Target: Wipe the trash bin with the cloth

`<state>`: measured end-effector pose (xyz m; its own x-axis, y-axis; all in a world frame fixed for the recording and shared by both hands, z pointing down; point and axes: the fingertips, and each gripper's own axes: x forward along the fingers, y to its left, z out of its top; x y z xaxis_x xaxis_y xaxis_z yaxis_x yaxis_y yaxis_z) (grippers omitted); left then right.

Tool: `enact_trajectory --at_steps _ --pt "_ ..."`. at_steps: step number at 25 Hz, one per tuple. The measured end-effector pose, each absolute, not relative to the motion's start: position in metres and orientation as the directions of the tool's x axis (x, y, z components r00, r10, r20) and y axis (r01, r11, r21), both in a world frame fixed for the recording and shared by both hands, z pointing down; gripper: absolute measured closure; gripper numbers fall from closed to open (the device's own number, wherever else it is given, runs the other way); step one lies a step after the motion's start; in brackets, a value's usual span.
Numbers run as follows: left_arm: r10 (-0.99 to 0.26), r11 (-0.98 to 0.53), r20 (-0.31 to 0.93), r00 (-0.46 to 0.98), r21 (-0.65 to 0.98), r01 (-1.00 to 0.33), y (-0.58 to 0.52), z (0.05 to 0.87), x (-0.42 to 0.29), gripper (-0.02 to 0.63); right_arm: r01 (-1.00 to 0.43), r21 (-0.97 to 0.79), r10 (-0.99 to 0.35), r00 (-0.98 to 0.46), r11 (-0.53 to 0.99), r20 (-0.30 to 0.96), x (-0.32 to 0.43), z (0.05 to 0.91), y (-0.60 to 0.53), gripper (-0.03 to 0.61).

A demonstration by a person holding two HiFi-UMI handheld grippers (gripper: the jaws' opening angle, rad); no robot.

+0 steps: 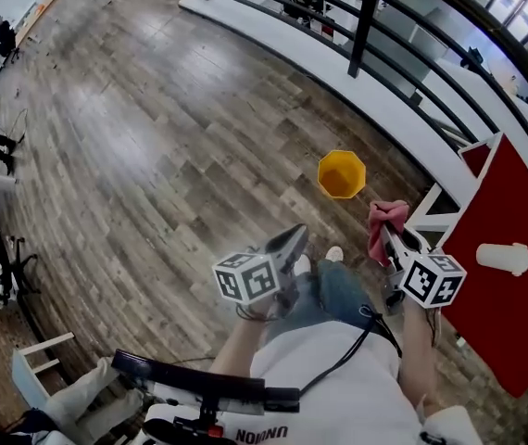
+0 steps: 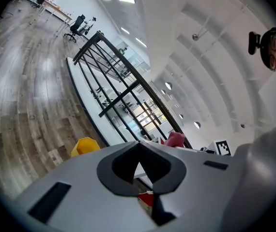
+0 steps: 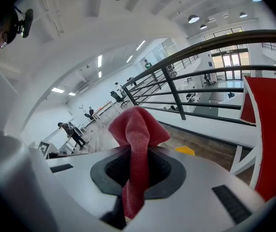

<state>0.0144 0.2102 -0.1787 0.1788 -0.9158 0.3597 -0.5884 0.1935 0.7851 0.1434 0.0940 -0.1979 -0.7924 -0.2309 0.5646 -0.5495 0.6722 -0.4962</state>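
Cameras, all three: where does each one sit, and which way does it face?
Head view: on the person's head, aimed steeply down at the floor and yellow bin; shows forearms, legs, left claw, right claw.
Left gripper view: on the shut left claw, facing bin and railing.
Right gripper view: on the right claw, shut on the cloth, facing the railing.
Shared: all three show the bin.

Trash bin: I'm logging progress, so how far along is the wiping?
Done: the right tongs are shut on the red cloth. In hand: it hangs short of the yellow trash bin on the floor. Left: all the wiping; left tongs shut, empty.
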Motion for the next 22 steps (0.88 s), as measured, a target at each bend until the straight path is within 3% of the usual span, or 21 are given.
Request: enact_trajectory --at_steps 13,22 --pt "-0.871 0.158 0.41 0.271 0.756 -0.635 0.103 -0.171 -0.001 0.611 -0.593 -0.534 -0.263 -0.78 0.603 0.568 0.136 -0.178 0.008 0.535" --pt "-0.868 0.008 0.314 0.384 0.782 -0.623 0.041 -0.183 0.0 0.611 -0.678 -0.533 -0.367 -0.728 0.506 0.579 0.158 -0.17 -0.024 0.534"
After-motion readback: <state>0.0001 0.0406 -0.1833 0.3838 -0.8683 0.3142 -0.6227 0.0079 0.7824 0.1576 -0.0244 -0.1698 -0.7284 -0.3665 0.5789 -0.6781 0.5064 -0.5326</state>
